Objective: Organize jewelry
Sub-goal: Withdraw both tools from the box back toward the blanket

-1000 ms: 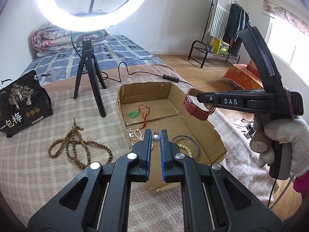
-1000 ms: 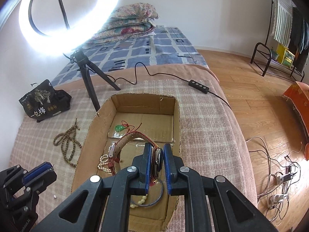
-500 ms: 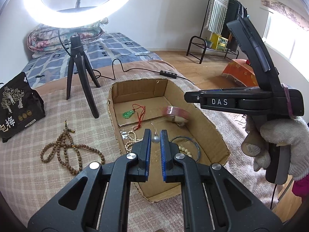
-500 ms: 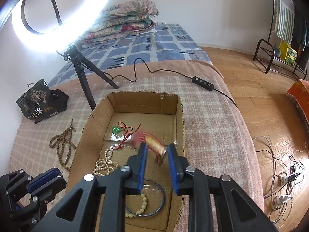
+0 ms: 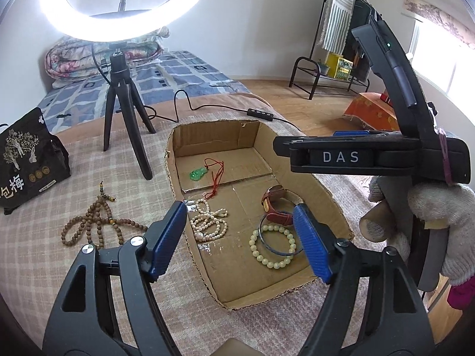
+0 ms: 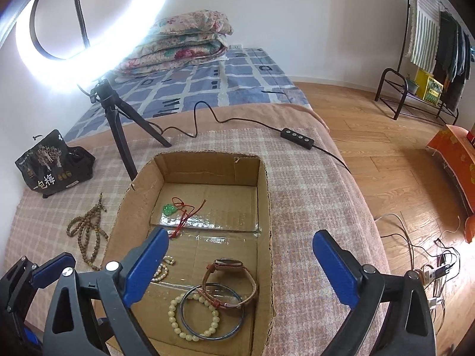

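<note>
Right gripper (image 6: 240,267) released the red-strapped leather watch (image 6: 230,281), now lying in the cardboard box (image 6: 267,207); both grippers' jaws have spread, left gripper (image 5: 240,237) included.

Lit ring light (image 5: 124,3) on black tripod (image 5: 124,112) stands on plaid blanket (image 5: 35,261). Black snack bag (image 5: 25,160) with white characters lies left of tripod. Cable with inline controller (image 6: 297,138) runs across blanket edge. Folded floral quilts (image 6: 184,44) on blue checked bedding (image 6: 207,89). Clothes rack (image 6: 427,59) on wooden floor (image 6: 371,148); orange box (image 6: 457,160) beside it

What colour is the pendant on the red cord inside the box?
Bright green pendant, clearest in the left wrist view.
</note>
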